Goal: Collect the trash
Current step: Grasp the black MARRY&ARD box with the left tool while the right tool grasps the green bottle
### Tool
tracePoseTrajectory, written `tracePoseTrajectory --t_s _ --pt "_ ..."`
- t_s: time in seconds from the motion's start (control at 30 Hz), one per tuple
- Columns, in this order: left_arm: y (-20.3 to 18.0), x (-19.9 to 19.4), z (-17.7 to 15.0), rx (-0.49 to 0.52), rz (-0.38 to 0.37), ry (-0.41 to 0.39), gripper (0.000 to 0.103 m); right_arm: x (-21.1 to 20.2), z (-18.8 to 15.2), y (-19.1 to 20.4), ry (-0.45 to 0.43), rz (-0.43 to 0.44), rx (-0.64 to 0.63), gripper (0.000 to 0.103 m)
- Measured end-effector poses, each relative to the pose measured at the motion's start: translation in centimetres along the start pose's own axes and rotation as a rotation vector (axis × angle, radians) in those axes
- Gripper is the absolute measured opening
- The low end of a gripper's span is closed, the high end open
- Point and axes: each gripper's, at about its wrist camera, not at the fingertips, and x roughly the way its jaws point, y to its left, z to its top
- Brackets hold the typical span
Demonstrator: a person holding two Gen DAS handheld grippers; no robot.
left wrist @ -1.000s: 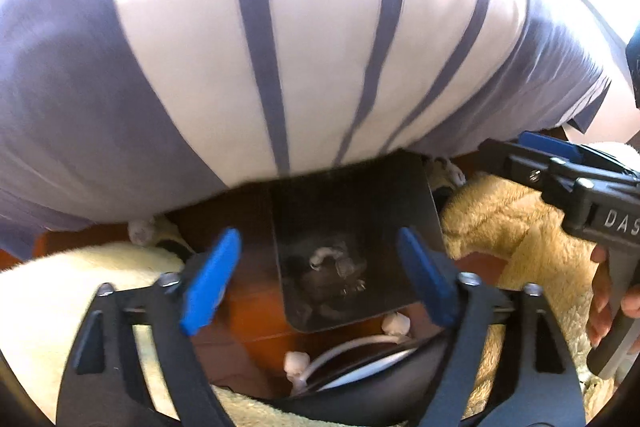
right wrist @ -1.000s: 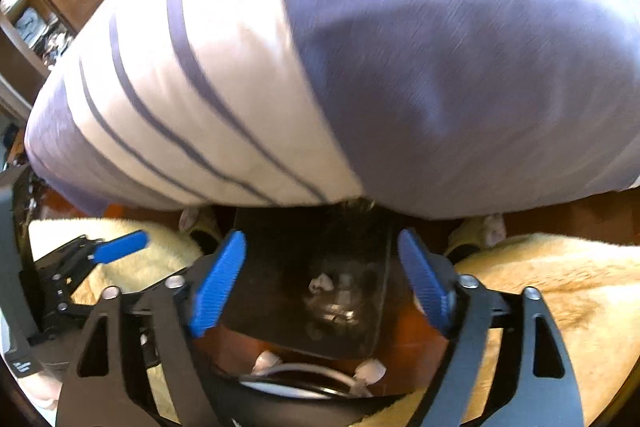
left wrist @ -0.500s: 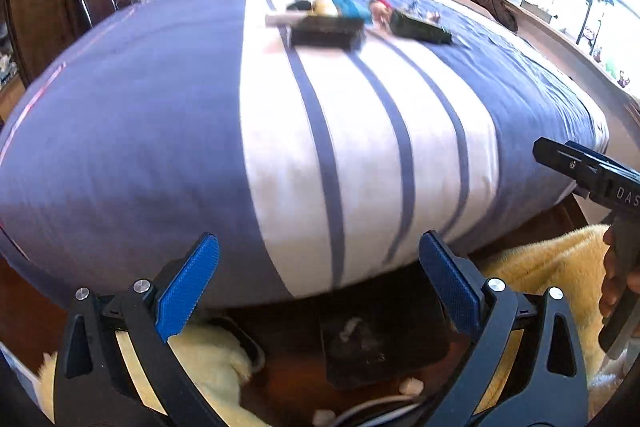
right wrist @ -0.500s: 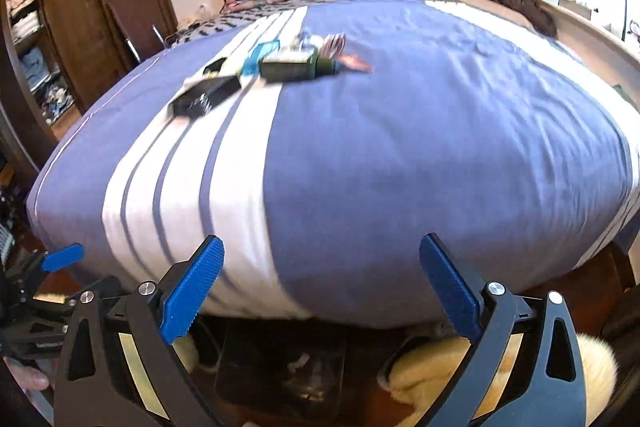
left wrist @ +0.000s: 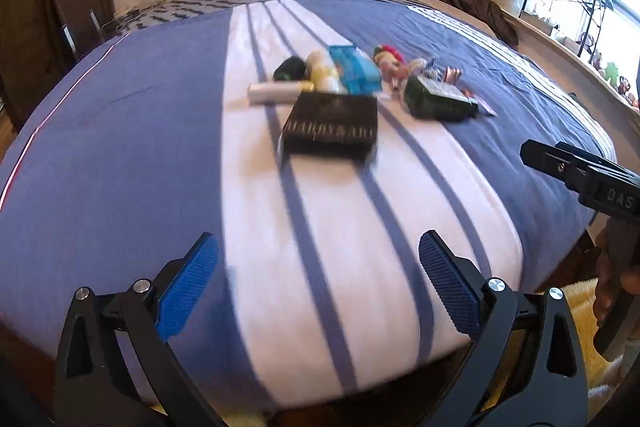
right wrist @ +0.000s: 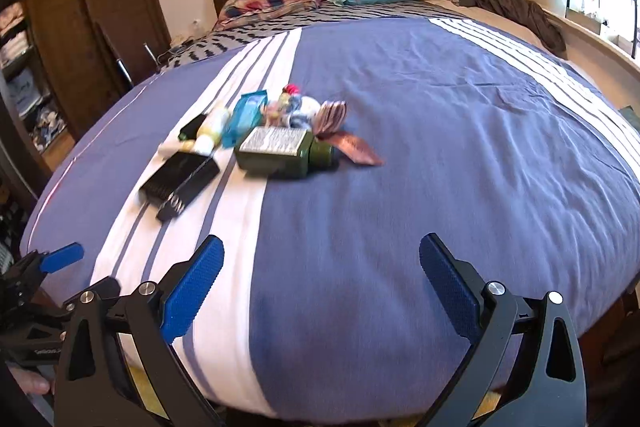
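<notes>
1. The bed [left wrist: 120, 155] fills both views, with a blue cover crossed by a white striped band; the trash sits in a cluster on its middle, well beyond both grippers.
2. The black box [left wrist: 332, 127] lies nearest on the white band. It looks like stiff, light card with flat faces, so a hold across its narrower width should suit; it is probably easy to crush if squeezed hard.
3. The dark green bottle [right wrist: 280, 151] lies on its side just right of the box, label up. It looks rigid and smooth, likely the heaviest piece and liable to slip or roll; across the flat body looks safer than at the cap.
4. The teal packet [left wrist: 354, 69] is behind the box, apparently thin and light.
5. The pale yellow tube [right wrist: 210, 131] and a white tube [left wrist: 276, 91] lie to the left of the packet, small, round and apt to roll.
6. Crumpled wrappers [right wrist: 340, 131] and a small colourful doll-like thing [left wrist: 390, 61] lie at the far right of the pile, soft, light and easy to pinch anywhere.
7. The left gripper [left wrist: 318, 285] is spread wide with nothing between its fingers, over the near edge of the bed.
8. The right gripper [right wrist: 322, 289] is likewise wide apart and empty, to the right of the other.
</notes>
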Motion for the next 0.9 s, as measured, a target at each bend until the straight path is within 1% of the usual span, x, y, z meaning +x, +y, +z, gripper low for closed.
tracePoseTrajectory --t_s 0.07,0.13,0.2,0.33,0.43,0.57,0.67,0.77,0.87,0.9 --pt "-0.3 1.2 1.4 0.018 0.005 0.004 0.095 0.7 1.0 0.0 0.004 0.005 -0.002 0.098" --pt "-0.8 2.2 2.7 0.038 -0.006 0.003 0.095 1.3 1.6 0.2 0.006 0.002 -0.015 0.098" --pt "-0.9 3.0 3.5 0.045 0.001 0.009 0.095 2.0 2.3 0.5 0.013 0.002 -0.025 0.098" --pt "-0.8 5.0 5.1 0.053 0.013 0.024 0.095 3.6 3.9 1.1 0.03 0.028 -0.01 0.098" --pt "-0.4 6.2 5.8 0.049 0.012 0.035 0.095 4.7 4.6 1.7 0.049 0.043 0.009 0.098" --pt "-0.2 7.4 6.2 0.049 -0.002 0.048 0.095 6.4 4.8 2.4 0.09 0.019 0.038 0.098" --pt "-0.3 8.1 6.3 0.053 -0.015 0.06 0.094 7.5 4.8 2.6 0.113 0.024 0.064 0.098" --pt "0.0 8.8 6.4 0.046 -0.035 0.069 0.091 8.6 4.9 3.0 0.127 0.018 0.069 0.098" --pt "0.2 8.9 6.7 0.044 -0.043 0.064 0.083 9.5 5.3 3.0 0.128 -0.007 0.07 0.098" --pt "0.3 9.0 6.8 0.044 -0.046 0.063 0.078 9.6 5.4 3.1 0.125 -0.011 0.069 0.098"
